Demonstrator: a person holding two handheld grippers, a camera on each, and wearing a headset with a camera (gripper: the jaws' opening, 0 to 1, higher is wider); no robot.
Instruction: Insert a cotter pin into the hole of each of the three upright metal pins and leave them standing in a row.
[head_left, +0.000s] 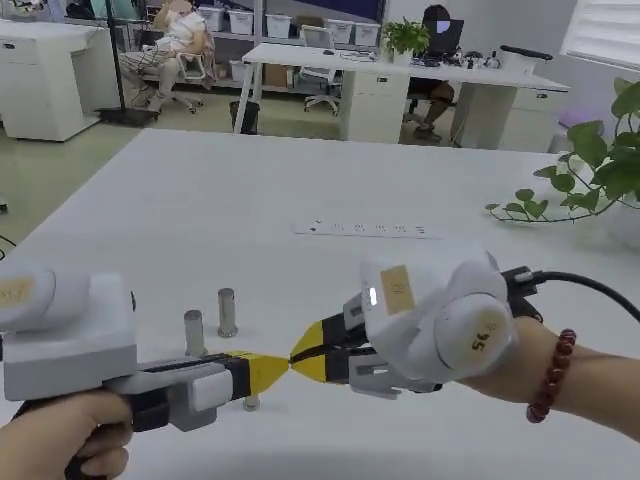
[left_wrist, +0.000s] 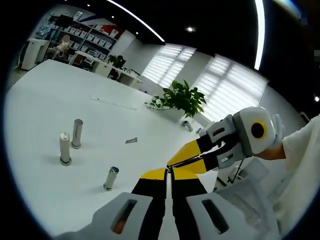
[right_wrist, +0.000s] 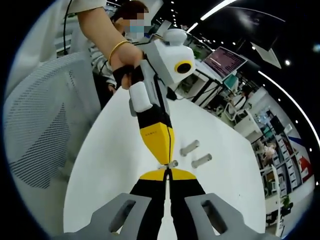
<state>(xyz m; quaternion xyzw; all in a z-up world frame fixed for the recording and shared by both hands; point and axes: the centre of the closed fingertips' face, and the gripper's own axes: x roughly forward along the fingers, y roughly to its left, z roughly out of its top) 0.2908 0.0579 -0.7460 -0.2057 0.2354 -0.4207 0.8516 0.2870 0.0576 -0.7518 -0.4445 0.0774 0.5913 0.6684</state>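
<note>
The left hand-held gripper and the right hand-held gripper meet tip to tip above the bench, each with its yellow jaws drawn together. Anything pinched at that meeting point is too small for us to make out, so we cannot say whether a cotter pin is held or by which side.

Just beneath the left hand-held gripper's tips stands the nearest metal pin, partly hidden by the jaws in the head view. The middle metal pin and the far metal pin stand upright beyond that gripper, close together and apart from the nearest one. Whether any of the three carries a cotter pin is too fine to see.

In the left gripper view a small metal piece lies flat on the bench ahead of the jaws, past the pins. We take it for a spare cotter pin.

We judge that we are passing or re-seating a cotter pin between the two grippers, ahead of an insertion. The next move calls for one gripper to hold the cotter pin with its leg clear. It then comes down to the nearest metal pin and lines the leg up with the cross-hole without knocking the pin over.

As for containers, a pale pot sits well beyond the right hand-held gripper and holds a leafy plant.
</note>
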